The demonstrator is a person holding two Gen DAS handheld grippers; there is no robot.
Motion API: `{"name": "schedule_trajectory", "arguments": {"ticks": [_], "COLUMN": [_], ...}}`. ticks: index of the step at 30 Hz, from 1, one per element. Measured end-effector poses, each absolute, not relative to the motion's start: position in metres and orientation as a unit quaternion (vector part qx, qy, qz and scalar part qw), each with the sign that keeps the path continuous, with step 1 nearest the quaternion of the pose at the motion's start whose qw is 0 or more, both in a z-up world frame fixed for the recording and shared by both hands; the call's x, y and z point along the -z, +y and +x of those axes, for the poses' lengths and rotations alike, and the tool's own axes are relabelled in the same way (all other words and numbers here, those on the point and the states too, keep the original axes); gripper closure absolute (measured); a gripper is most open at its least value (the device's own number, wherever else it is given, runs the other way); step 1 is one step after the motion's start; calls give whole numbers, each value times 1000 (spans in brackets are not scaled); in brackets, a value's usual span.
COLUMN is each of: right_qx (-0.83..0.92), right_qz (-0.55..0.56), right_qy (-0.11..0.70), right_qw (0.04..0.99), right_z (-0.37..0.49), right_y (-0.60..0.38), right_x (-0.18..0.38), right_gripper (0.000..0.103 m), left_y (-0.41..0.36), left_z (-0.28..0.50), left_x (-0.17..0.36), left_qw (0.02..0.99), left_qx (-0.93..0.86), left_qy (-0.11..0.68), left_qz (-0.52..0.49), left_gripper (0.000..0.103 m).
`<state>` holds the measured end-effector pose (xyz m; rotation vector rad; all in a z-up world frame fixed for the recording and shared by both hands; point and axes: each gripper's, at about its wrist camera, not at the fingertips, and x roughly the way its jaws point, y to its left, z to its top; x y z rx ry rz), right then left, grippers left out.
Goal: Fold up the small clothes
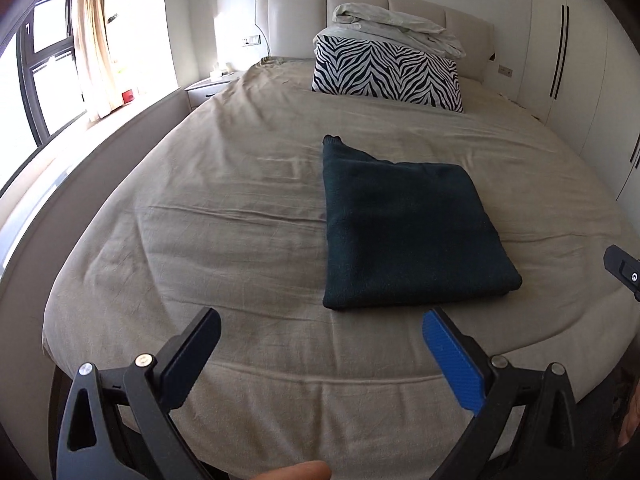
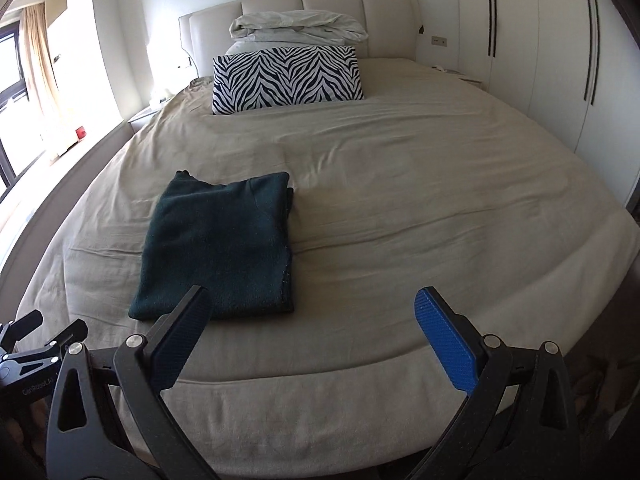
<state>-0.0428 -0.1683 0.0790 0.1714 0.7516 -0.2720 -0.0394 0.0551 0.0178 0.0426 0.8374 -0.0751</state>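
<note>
A dark green knitted garment [image 1: 404, 232] lies folded into a flat square on the beige bed sheet [image 1: 224, 224], near the foot of the bed. It also shows in the right wrist view [image 2: 224, 240], left of centre. My left gripper [image 1: 320, 328] is open and empty, held above the foot of the bed just short of the garment's near edge. My right gripper [image 2: 312, 308] is open and empty, to the right of the garment; its left finger overlaps the garment's near edge in that view. The left gripper shows at the lower left of the right wrist view [image 2: 36, 340].
A zebra-striped pillow [image 1: 388, 72] and a crumpled white duvet [image 1: 396, 28] lie at the padded headboard [image 1: 296, 20]. A window with curtains [image 1: 88, 40] and a nightstand [image 1: 208, 88] are on the left. White wardrobe doors [image 2: 560, 60] stand on the right.
</note>
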Motion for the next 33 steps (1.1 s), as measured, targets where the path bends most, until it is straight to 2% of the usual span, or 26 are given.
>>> {"name": "schedule_trajectory", "arguments": {"ticks": [15,33], "right_qx": [105,108], "right_qz": [44,47], "right_qy": [337,363], "right_qw": [935,924], "right_z": [-25,-12], "right_y": [-145,-146], "right_x": [-112,-95], "right_gripper": [0,0], "left_y": [63,61], "left_z": [-13,-12], "left_x": [-21,-19], "left_qw": [922,921], "left_qx": [22,25], "left_qy": [387,388], "left_qz": [12,6], "left_gripper": [0,0]}}
